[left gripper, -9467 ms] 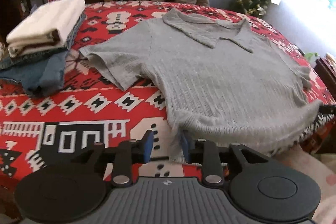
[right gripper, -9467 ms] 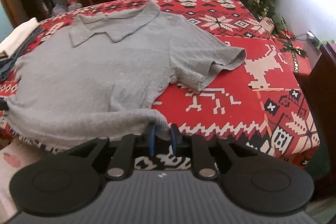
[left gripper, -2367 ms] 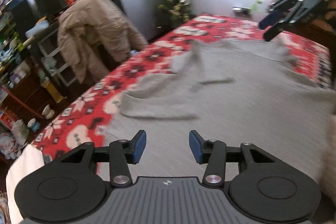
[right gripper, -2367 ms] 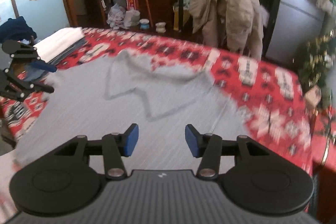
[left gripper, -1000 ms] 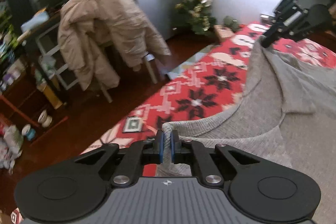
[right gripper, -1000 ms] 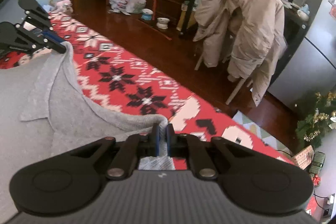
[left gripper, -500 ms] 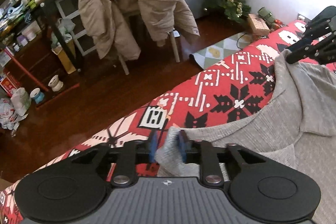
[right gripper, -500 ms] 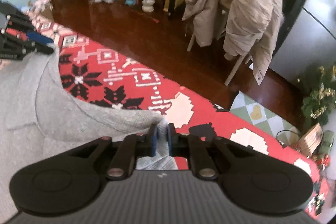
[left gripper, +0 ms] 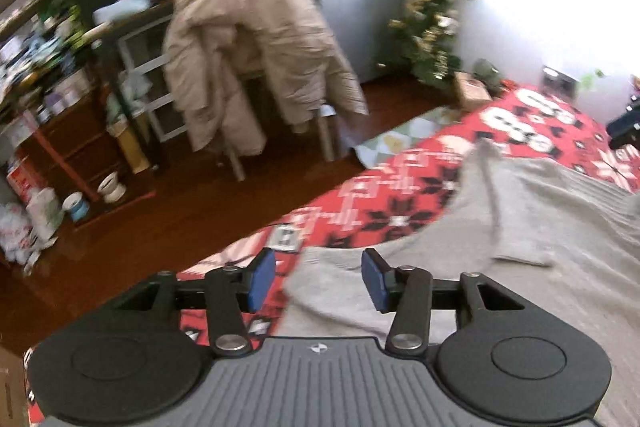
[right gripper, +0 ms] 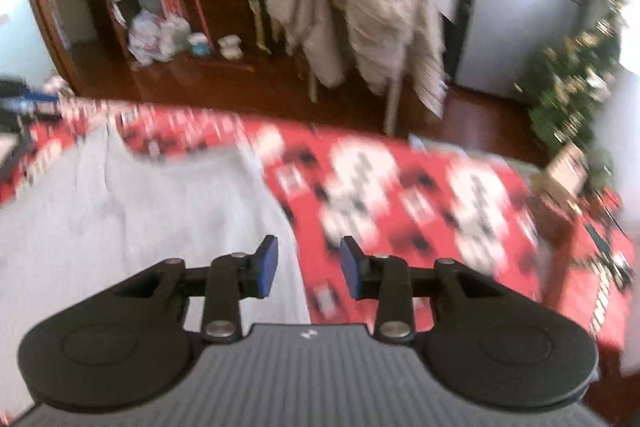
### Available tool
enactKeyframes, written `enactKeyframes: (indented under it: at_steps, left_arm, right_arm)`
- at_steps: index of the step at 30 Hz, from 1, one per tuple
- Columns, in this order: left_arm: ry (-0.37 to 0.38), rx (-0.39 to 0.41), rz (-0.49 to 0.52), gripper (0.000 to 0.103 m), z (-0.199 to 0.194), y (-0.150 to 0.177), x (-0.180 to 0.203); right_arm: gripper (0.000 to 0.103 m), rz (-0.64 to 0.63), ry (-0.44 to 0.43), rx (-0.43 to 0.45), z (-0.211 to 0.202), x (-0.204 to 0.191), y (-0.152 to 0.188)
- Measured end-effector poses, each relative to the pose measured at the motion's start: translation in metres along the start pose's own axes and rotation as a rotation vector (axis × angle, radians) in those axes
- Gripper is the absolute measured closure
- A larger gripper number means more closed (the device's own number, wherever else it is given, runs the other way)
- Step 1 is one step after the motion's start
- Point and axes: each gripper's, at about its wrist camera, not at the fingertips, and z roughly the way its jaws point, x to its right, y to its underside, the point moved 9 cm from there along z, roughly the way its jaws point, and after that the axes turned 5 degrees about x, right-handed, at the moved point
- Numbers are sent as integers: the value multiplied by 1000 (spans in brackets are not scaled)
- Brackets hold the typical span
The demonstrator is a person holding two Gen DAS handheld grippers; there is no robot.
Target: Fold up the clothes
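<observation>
A: Looking at the gray polo shirt [left gripper: 540, 227], where is it?

B: It lies spread on the counter, on the red patterned cloth [left gripper: 380, 195]. Its collar is up near the far edge.

A: What about the left hand-held gripper [left gripper: 316, 281]?

B: Its blue pads are wide apart. It holds nothing. A shoulder corner of the shirt lies right under the gap.

A: And the right hand-held gripper [right gripper: 307, 265]?

B: That one is let go too, with nothing between its pads. It sits over the shirt's edge, where gray meets red. The picture is blurry, so I can't say much more.

A: Is the shirt folded?

B: I can't tell. I only see the top part. It could be flat and waiting for a fold, or one fold may already be laid down.

A: How do you do the fold well?

B: I think you pinch just the edge, both sides at the same height. Lift together, so the cloth stays smooth. Don't grab the red cloth under it. The beige coat [left gripper: 256, 59] on the chair is far off, so it won't get in the way.
</observation>
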Motion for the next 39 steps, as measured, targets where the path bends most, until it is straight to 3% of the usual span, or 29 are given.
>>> enactKeyframes:
  at_steps: [7, 10, 12, 15, 19, 21, 25, 32, 36, 39]
  left_arm:
    - [108, 25, 48, 55, 27, -25, 73]
    - [160, 65, 95, 55, 40, -45, 110]
    - [203, 87, 156, 55, 49, -58, 138]
    - [251, 107, 278, 57, 72, -76, 182]
    - [251, 77, 491, 82, 113, -81, 229]
    - [288, 51, 558, 83, 128, -79, 246]
    - [368, 14, 641, 83, 143, -74, 266]
    - [390, -39, 822, 85, 151, -63, 279]
    - [424, -100, 797, 86, 155, -67, 275]
    - [477, -165, 749, 100, 158, -68, 275]
  right_arm:
    - [66, 127, 23, -67, -39, 15, 96]
    - [66, 178, 4, -42, -39, 17, 106]
    - [78, 189, -5, -36, -37, 17, 109]
    - [85, 200, -12, -21, -31, 16, 110]
    - [96, 167, 12, 9, -26, 13, 109]
    - [100, 139, 24, 17, -27, 11, 110]
    - [100, 138, 11, 33, -33, 11, 112]
    - [100, 139, -11, 56, -42, 12, 116]
    - [100, 147, -23, 54, -43, 13, 118]
    - [100, 155, -33, 51, -42, 14, 118]
